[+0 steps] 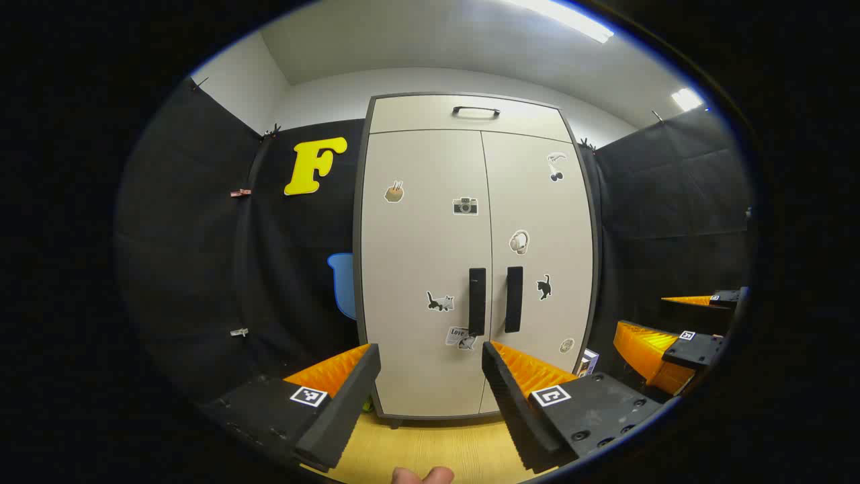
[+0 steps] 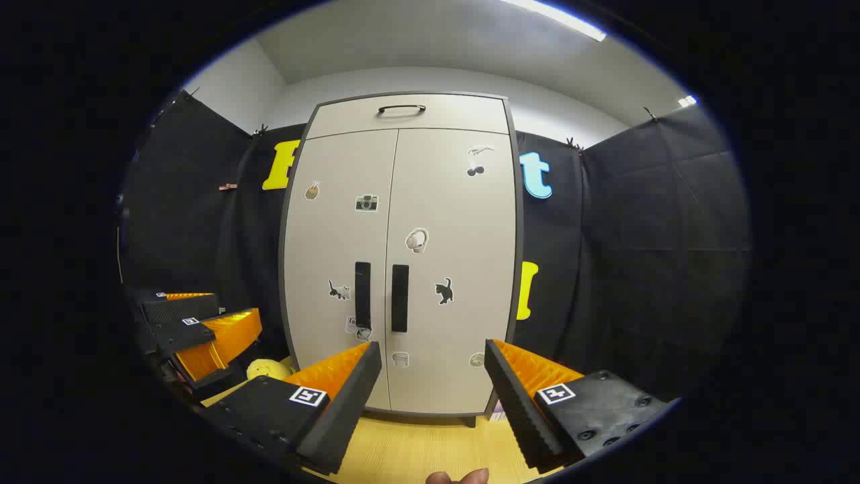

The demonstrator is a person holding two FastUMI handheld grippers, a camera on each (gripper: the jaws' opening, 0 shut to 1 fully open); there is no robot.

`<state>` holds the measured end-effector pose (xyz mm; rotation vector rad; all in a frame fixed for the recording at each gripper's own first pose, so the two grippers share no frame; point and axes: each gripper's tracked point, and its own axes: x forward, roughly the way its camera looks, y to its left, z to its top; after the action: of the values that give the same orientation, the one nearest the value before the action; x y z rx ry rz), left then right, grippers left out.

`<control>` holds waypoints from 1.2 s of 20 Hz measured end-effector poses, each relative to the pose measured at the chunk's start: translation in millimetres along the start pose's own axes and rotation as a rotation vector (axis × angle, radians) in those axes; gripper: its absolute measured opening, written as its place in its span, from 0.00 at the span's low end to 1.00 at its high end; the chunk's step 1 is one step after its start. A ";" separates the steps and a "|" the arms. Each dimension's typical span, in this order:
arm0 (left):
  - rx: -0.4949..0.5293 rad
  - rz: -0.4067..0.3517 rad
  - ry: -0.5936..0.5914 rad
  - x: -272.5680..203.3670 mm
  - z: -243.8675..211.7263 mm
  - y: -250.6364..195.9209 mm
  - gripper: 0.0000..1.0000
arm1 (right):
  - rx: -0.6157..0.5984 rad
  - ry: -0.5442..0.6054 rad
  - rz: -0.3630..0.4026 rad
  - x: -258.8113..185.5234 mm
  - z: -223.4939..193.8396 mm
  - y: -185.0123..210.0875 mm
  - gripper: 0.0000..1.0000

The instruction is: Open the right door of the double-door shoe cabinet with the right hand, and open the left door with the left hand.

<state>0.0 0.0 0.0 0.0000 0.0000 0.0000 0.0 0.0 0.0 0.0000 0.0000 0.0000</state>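
Right hand-held gripper point(image 2: 432, 359), fingers spread, faces the upright right door handle point(image 2: 400, 298) ahead, slightly left; left hand-held gripper point(image 1: 430, 359), probably equally distant, also spread.

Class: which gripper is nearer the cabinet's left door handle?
Left. The left gripper sits just below the left door handle; the right gripper is off to its right.

walls: black cloth point(image 2: 645, 235) | floor: light wood point(image 1: 430, 444) | ceiling: white, strip light point(image 2: 557, 20)
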 end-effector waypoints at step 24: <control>0.007 -0.004 0.004 -7.9 -7.2 17.8 0.94 | -0.017 -0.031 0.029 37.8 16.9 30.5 0.97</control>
<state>-7.9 17.8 -7.2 0.0071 0.0039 -0.0038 37.8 30.5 16.9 -0.0174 -0.0308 0.0291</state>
